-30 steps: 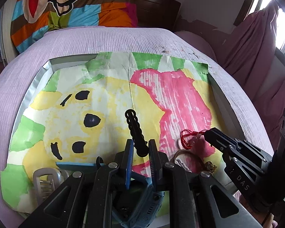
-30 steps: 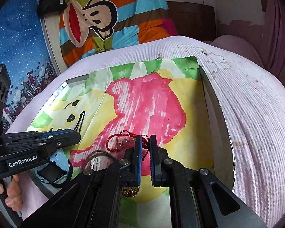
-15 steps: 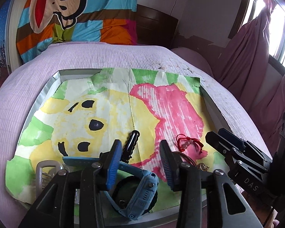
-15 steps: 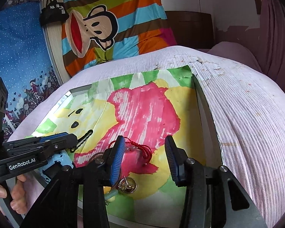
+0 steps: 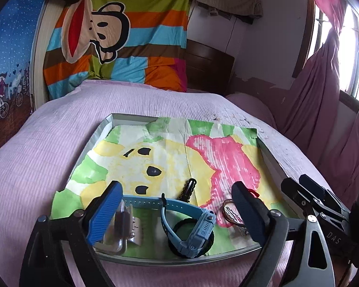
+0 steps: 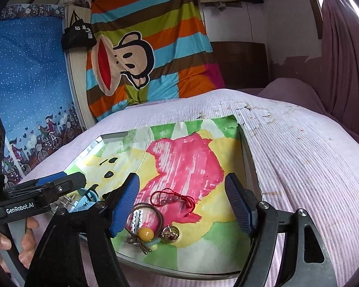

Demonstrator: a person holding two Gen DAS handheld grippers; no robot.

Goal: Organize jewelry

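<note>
Left wrist: left gripper [image 5: 177, 212] is spread wide with nothing held, above the tray's [image 5: 179, 260] near edge, where a blue watch [image 5: 191, 224], black hair clip [image 5: 187, 190] and clear claw clip [image 5: 122, 229] are laid. Right wrist: right gripper [image 6: 182, 205] is likewise released and empty; red string bracelet [image 6: 172, 198], hair tie [image 6: 143, 224] and gold charm [image 6: 171, 233] are seen between its fingers on the painted paper [image 6: 198, 167].

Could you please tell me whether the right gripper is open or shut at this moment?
Open: the right gripper has its blue-padded fingers spread wide above the red bracelet, gripping nothing.

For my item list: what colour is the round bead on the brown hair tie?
Yellow-orange bead on the brown elastic hair tie; the right wrist view shows it best.
</note>
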